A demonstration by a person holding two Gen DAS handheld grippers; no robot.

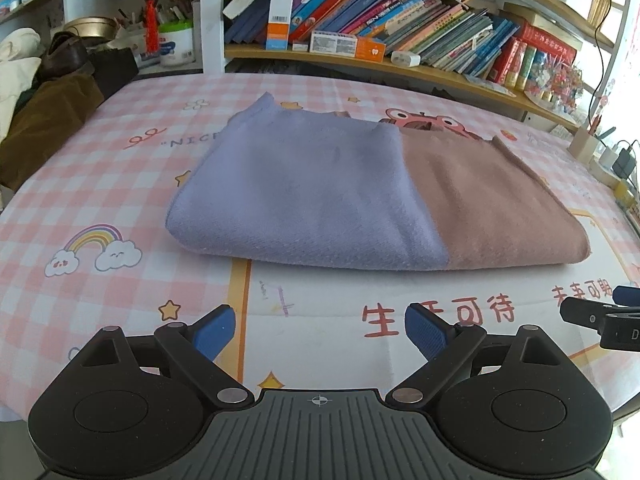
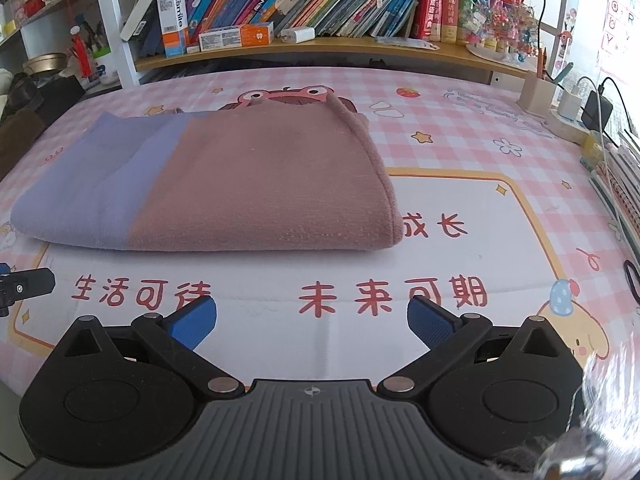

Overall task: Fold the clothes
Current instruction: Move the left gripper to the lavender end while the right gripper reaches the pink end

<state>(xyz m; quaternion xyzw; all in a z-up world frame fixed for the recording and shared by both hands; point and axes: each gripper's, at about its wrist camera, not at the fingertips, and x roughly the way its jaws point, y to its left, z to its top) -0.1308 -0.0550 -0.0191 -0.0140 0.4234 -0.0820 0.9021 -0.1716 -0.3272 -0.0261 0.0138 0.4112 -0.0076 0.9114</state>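
**Garment folded flat; both grippers empty at the near edge**

The garment (image 1: 360,192), purple on its left part and brown on its right, lies folded in a thick rectangle at the middle of the table (image 1: 100,160), on the pink checked cover. Its near edge runs parallel to the table's near edge; layers are stacked, with a rounded fold at the right end.

The left gripper (image 1: 320,330) stands with fingers spread wide, holding nothing, short of the garment's near edge. The right gripper (image 2: 312,320) is likewise spread and empty, apart from the cloth.

Judgement: folding appears well advanced, possibly complete. If another fold is intended, each gripper must advance to a near corner, pinch all layers, and carry them across evenly.
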